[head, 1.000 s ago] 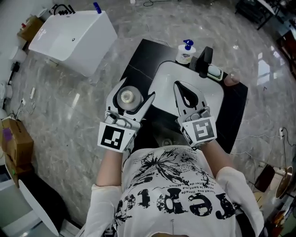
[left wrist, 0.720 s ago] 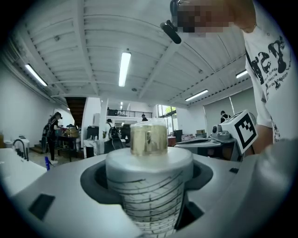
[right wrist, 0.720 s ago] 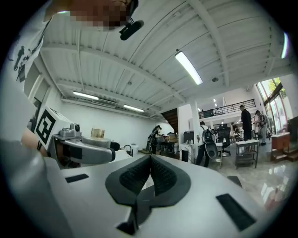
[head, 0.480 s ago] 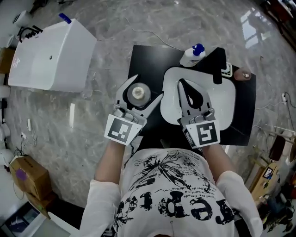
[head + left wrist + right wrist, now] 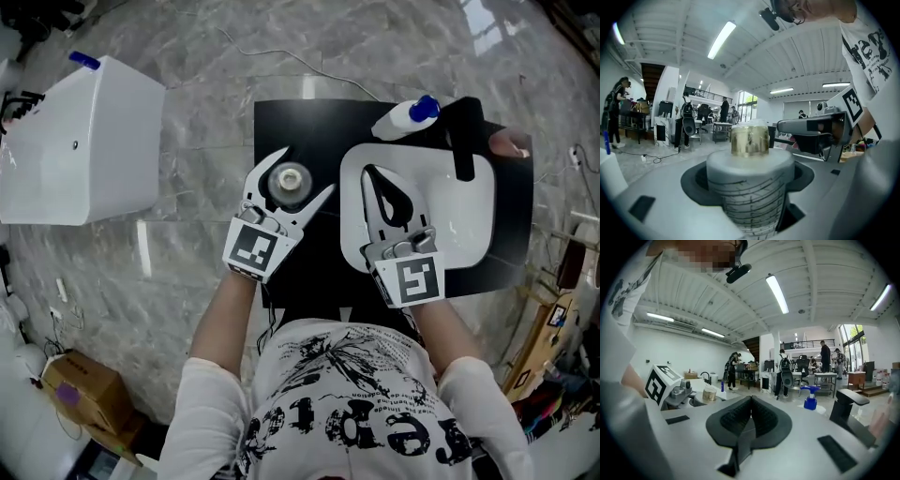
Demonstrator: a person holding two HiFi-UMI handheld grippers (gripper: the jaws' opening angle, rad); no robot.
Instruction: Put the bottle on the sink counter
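Note:
From above, the bottle (image 5: 287, 177) shows a gold cap and a white body, and my left gripper (image 5: 305, 171) is shut on it. It is over the black sink counter (image 5: 309, 127), left of the white basin (image 5: 469, 220); whether it rests on the counter I cannot tell. The left gripper view has the bottle (image 5: 749, 187) upright between the jaws of that gripper (image 5: 750, 206). My right gripper (image 5: 367, 172) is shut on nothing and hangs over the basin's left part. Its own view shows that gripper's (image 5: 749, 425) pads pressed together.
A blue-topped pump bottle (image 5: 411, 116) and a black faucet (image 5: 462, 141) stand at the basin's far rim. A pinkish object (image 5: 511, 143) sits at the counter's far right corner. A white box (image 5: 75, 141) is on the marble floor to the left. People stand far off (image 5: 825, 357).
The left gripper with the bottle has moved from the counter's left edge to over the counter beside the basin. The head view has swung. Both grippers stay shut.

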